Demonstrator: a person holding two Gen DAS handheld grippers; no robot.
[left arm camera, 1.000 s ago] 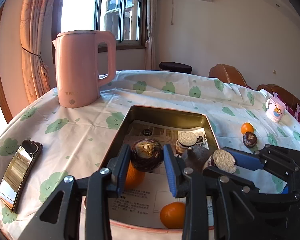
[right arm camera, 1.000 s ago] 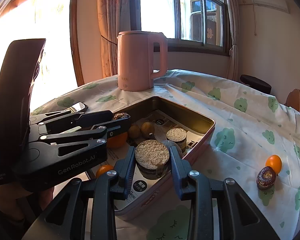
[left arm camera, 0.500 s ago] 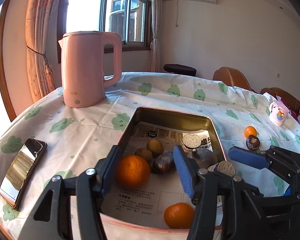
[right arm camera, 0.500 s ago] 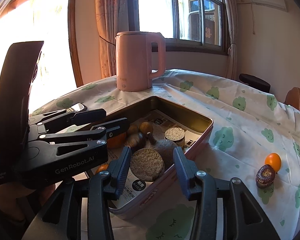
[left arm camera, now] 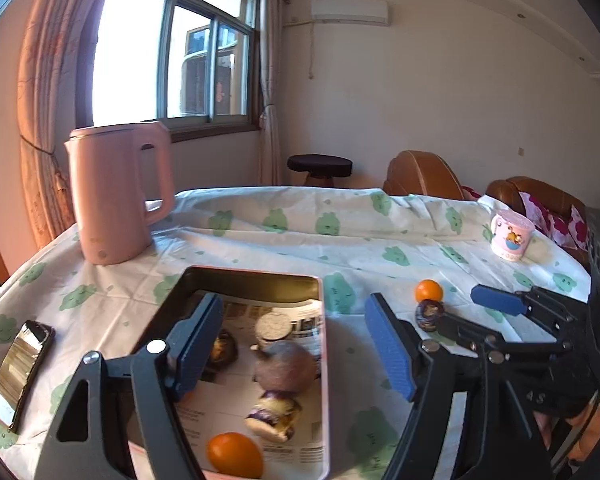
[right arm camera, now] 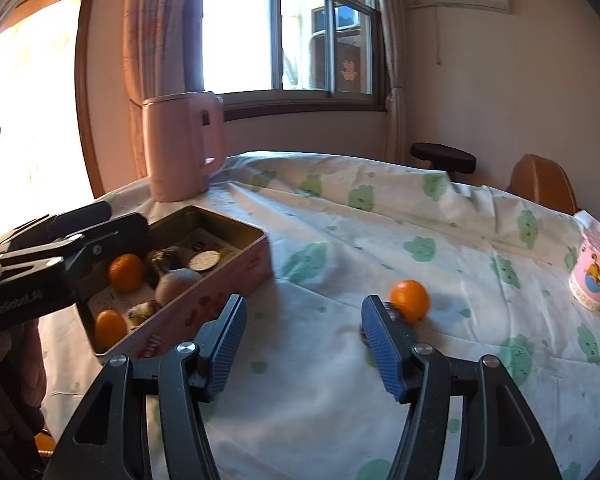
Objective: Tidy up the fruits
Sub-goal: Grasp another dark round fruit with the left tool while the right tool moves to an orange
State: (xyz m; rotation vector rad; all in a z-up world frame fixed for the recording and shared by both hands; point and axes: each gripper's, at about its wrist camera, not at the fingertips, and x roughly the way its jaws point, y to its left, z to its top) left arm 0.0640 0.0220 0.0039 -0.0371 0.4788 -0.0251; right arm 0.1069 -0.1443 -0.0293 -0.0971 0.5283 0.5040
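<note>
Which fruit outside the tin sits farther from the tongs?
Start at the rectangular pink metal tin on the cloud-print tablecloth, then look right to two loose fruits. Pick the small round orange citrus, not the dark wrinkled purple fruit touching it.

This is a lived-in room of a home, a dining or sitting room. The bench (left arm camera: 340,240) wears a cloth printed with green cartoon shapes and carries a pink electric kettle (left arm camera: 116,196), a cartoon-printed mug (left arm camera: 511,234) and a phone (left arm camera: 20,368). Curtains (left arm camera: 44,120) hang beside a sliding window (left arm camera: 172,52), an air conditioner (left arm camera: 350,10) is mounted high on the wall, and brown padded chairs (left arm camera: 420,176) and a dark round stool (left arm camera: 320,166) stand behind.
</note>
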